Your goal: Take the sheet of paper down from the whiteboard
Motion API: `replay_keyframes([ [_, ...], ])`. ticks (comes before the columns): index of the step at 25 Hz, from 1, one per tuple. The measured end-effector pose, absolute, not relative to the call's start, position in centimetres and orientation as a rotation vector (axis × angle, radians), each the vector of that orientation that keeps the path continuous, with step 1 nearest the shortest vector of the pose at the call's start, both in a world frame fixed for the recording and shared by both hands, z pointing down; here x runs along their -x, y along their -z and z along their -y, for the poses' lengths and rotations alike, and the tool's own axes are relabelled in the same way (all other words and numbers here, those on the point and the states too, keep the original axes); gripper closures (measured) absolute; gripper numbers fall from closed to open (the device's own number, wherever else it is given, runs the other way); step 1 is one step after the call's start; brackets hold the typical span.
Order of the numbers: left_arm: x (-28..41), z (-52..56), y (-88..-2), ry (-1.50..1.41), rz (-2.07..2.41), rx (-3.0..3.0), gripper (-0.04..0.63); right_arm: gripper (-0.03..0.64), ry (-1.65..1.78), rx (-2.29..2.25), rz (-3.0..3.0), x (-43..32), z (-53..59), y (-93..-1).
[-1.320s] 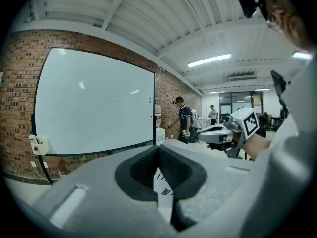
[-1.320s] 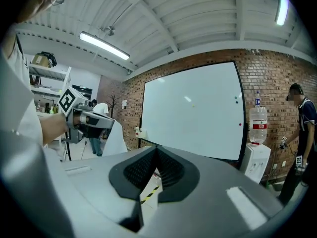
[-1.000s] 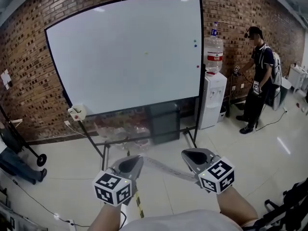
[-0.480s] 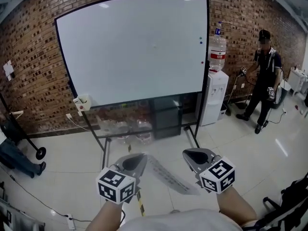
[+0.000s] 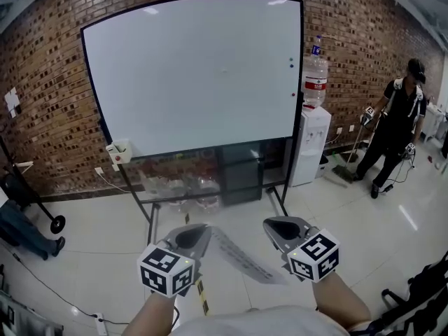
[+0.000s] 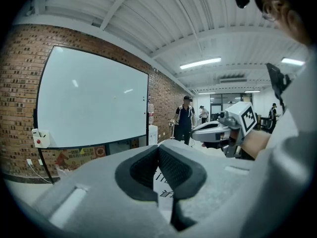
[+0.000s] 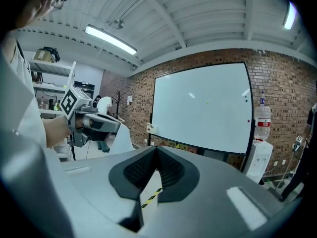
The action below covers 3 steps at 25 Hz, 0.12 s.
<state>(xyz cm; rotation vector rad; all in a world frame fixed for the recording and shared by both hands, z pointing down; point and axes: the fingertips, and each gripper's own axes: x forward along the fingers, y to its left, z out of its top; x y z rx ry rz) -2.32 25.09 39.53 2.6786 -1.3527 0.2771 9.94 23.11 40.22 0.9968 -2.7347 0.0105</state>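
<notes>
We hold both forearms out low, side by side. The left gripper [image 5: 190, 237] and right gripper [image 5: 283, 228] jaws are each clenched on an end of the sheet of paper [image 5: 241, 256] — well clear of the whiteboard [image 5: 196, 68].

A red brick wall [image 5: 42, 61] backs the room, pale glossy floor tiles [image 5: 392, 236] spread below, a white water dispenser [image 5: 309, 145] stands against the bricks, and strip lights [image 6: 200, 63] shine from a white beamed ceiling [image 6: 148, 14].
</notes>
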Motion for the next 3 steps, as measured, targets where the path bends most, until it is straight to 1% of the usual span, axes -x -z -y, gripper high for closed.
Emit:
replay_keyframes([
  [3,2.26,-25.11,-39.39,-0.281,1.352,-2.681,0.594,0.617,-0.005,-1.003,2.735,-10.00,-22.92,-40.00],
])
